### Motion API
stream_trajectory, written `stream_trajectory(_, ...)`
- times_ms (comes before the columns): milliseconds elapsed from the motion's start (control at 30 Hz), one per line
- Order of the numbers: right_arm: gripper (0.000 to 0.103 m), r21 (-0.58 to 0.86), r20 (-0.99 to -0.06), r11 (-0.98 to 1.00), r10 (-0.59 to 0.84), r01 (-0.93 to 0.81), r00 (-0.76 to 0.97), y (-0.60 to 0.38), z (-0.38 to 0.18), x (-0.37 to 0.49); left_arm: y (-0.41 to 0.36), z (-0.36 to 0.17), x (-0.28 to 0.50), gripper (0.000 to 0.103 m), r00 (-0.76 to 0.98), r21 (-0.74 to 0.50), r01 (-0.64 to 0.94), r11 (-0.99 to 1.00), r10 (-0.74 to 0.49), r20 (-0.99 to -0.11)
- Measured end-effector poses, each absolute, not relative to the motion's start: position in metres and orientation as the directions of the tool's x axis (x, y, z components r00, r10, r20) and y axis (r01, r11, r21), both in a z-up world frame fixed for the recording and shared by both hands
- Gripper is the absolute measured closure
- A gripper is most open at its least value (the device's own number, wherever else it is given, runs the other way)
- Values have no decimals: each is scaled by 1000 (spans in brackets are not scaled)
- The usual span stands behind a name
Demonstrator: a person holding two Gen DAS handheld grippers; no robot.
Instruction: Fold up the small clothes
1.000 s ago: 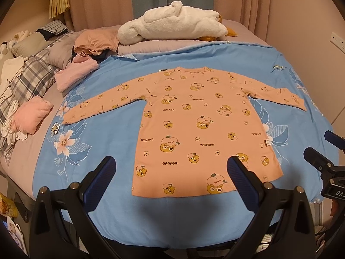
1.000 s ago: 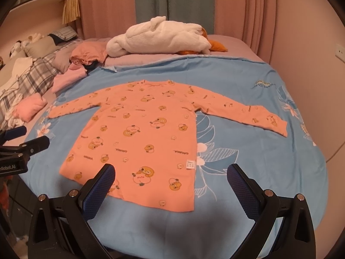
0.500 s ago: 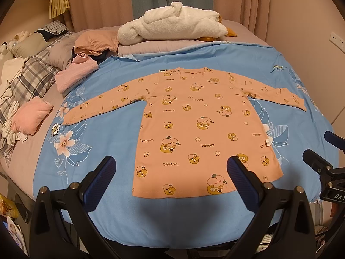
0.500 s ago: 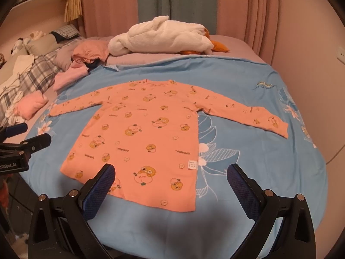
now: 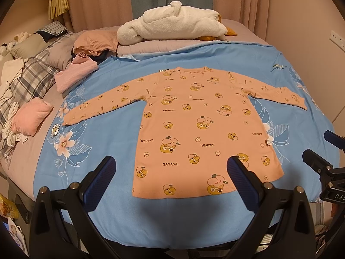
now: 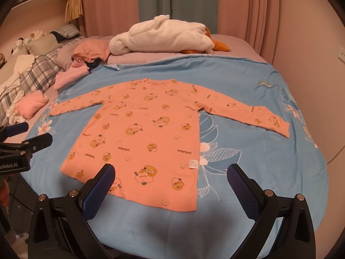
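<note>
Blue floral bedspread [image 5: 151,226] covers the bed, a peach long-sleeved top [image 5: 200,129] spread flat on it.

Left claw [image 5: 170,180] hovers spread wide and empty, the top's hem just ahead between its fingers; right claw [image 6: 170,181] hovers likewise spread, the hem's right corner just ahead of it.

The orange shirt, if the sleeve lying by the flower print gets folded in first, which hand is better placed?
Probably the left. Its open tongs hang over the orange shirt hem on that sleeve's side; the right tongs sit toward the other sleeve.
</note>
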State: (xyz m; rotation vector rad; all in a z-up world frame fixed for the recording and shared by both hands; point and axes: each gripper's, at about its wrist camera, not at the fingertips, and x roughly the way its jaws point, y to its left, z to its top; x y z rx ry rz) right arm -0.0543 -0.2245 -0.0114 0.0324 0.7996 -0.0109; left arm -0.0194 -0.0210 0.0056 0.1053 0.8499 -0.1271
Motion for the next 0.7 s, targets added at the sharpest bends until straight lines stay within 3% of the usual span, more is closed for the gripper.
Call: stream_trajectory(700,1,29,-724,999,2,27,690,-224,-16,-53,-24,-1,-13,0,638,43,162,986,-72,-767)
